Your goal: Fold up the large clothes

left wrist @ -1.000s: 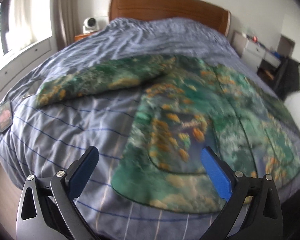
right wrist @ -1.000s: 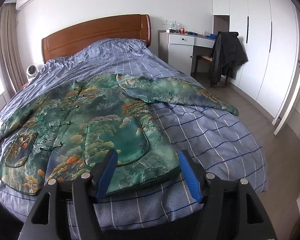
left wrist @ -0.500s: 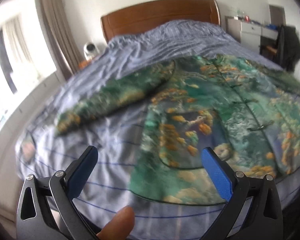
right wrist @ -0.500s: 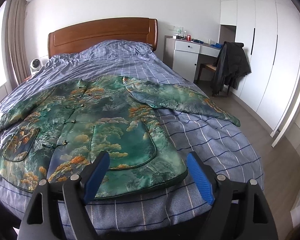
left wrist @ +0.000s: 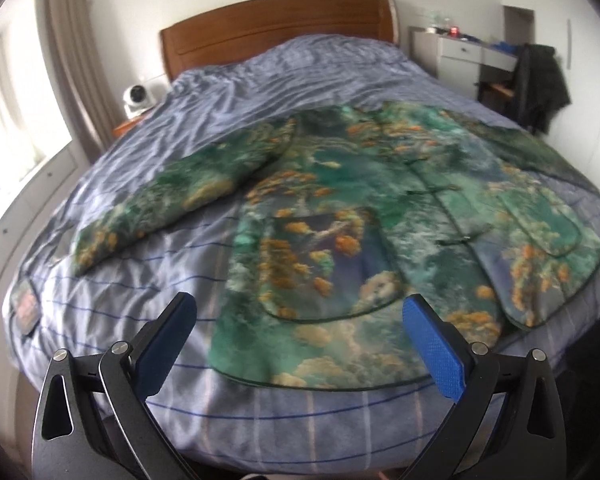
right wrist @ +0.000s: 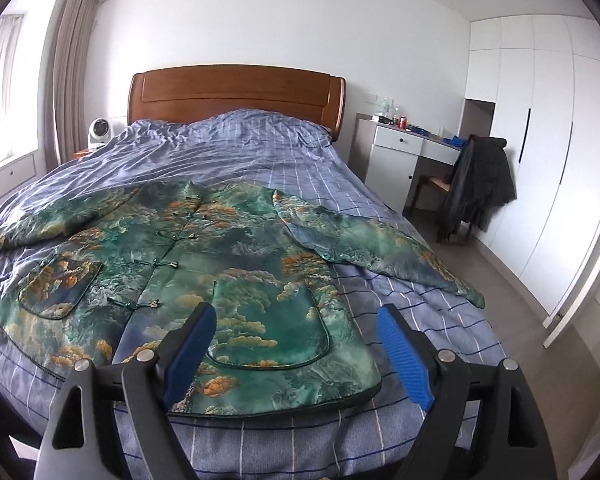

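Bedroom shot: bed (right wrist: 380,216) fills the frame, and the jacket (right wrist: 236,264) lies flat across the middle, front up, sleeves out toward left and right edges. No folds in it, so pretty much everything's left to do. Left gripper (left wrist: 300,340) and right gripper (right wrist: 296,344) hover at the bottom by the hem, both wide and holding nothing.

jacket (right wrist: 228,264) on bed (right wrist: 400,320) (headboard (right wrist: 236,96) behind)
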`<act>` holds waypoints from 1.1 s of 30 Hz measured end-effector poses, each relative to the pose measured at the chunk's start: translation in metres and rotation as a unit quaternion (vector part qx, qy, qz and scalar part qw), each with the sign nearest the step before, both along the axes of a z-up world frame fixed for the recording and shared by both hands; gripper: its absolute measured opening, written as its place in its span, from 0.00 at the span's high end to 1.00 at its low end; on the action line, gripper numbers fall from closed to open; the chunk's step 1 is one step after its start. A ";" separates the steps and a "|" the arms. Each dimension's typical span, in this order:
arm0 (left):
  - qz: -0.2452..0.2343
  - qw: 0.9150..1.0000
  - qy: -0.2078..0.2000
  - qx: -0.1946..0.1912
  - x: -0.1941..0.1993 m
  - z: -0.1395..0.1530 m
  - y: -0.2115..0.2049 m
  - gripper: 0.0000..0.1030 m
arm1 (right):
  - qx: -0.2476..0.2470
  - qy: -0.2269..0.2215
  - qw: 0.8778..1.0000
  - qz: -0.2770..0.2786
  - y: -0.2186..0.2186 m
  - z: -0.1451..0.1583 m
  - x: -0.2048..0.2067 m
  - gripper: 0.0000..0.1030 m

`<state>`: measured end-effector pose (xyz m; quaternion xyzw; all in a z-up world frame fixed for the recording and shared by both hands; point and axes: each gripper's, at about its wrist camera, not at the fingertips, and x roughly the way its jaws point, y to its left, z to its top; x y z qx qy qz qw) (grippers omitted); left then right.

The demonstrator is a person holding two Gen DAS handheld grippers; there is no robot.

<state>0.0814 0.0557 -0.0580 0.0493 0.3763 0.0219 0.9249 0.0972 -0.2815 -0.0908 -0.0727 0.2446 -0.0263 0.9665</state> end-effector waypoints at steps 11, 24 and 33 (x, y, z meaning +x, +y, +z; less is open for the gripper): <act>-0.017 0.997 0.022 -0.079 0.000 -0.007 -0.014 0.01 | 0.004 0.001 1.000 0.004 -0.003 -0.007 -0.002 0.17; -0.044 0.995 0.005 -0.092 -0.009 0.005 -0.007 0.01 | 0.018 0.027 0.999 0.015 -0.004 -0.013 0.000 0.16; -0.028 0.997 -0.002 -0.078 -0.008 0.004 -0.007 0.01 | 0.015 0.040 0.999 0.030 0.004 -0.015 0.003 0.16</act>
